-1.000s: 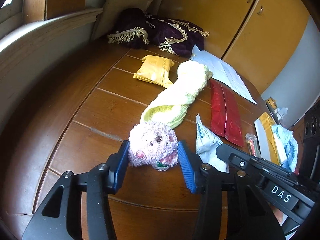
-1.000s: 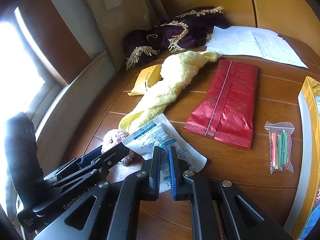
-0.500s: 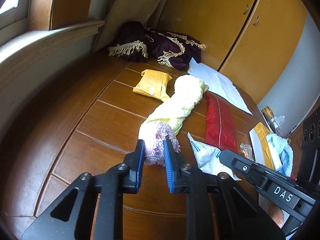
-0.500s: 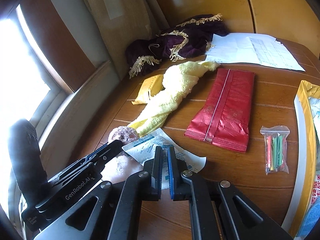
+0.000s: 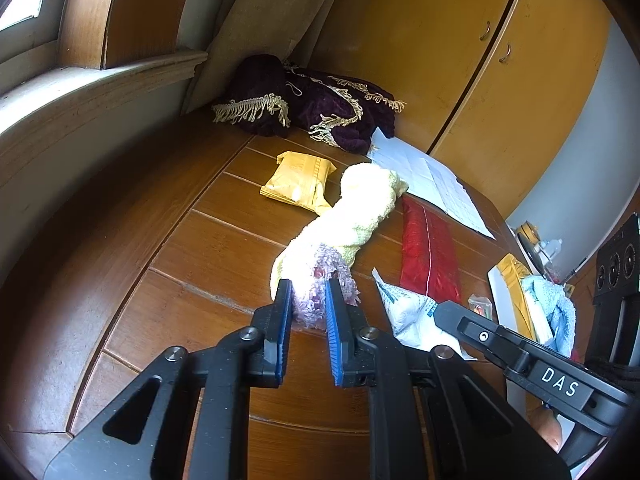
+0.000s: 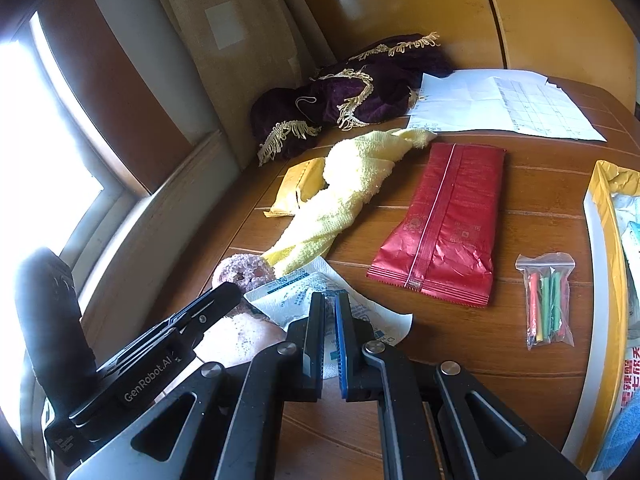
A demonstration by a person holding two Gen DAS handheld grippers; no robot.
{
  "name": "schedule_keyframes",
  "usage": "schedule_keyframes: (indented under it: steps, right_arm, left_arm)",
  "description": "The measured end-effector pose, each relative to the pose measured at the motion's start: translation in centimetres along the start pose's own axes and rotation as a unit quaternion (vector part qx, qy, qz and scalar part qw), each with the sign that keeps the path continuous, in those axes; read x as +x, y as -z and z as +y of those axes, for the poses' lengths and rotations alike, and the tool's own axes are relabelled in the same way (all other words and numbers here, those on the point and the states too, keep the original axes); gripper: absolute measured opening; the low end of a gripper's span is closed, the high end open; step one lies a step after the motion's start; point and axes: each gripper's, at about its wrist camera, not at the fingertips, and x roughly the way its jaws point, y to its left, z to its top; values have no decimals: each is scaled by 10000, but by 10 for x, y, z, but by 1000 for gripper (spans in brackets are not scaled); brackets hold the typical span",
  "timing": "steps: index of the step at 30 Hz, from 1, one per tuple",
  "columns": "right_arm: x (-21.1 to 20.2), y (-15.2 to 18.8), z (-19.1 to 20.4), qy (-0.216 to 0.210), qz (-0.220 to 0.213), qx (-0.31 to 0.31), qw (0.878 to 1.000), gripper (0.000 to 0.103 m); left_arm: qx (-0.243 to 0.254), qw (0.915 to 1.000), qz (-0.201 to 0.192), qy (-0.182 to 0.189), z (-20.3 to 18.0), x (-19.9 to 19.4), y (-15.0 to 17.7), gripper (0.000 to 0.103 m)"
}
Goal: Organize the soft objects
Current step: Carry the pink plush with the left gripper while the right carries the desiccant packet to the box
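A pink plush toy (image 5: 320, 276) is squeezed between the blue pads of my left gripper (image 5: 307, 296), which is shut on it just above the wooden table (image 5: 192, 248). In the right wrist view the plush toy (image 6: 242, 270) shows beyond the left gripper's tip. Behind it lies a rolled yellow towel (image 5: 360, 208) (image 6: 352, 184). My right gripper (image 6: 329, 308) is shut on a white printed packet (image 6: 288, 298), whose crumpled end (image 5: 404, 308) stands beside the plush. A purple fringed cloth (image 5: 320, 112) (image 6: 352, 92) is heaped at the far corner.
A yellow packet (image 5: 298, 180), a red foil packet (image 6: 444, 224), a paper sheet (image 6: 500, 104) and a small bag of coloured sticks (image 6: 546, 300) lie on the table. A yellow-rimmed tray (image 6: 596, 240) holding a blue cloth (image 5: 552, 312) sits at the right edge. Cabinets stand behind.
My left gripper went from open around the plush toy to shut on it, and it has risen and tilted up. The right gripper stayed shut on the white packet.
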Motion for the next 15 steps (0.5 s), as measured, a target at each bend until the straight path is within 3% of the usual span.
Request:
schedule_keyframes:
  steps: [15]
  right_arm:
    - [-3, 0, -1, -5, -68, 36, 10000, 5]
  left_arm:
    - [-26, 10000, -42, 0, 1, -2, 0, 13]
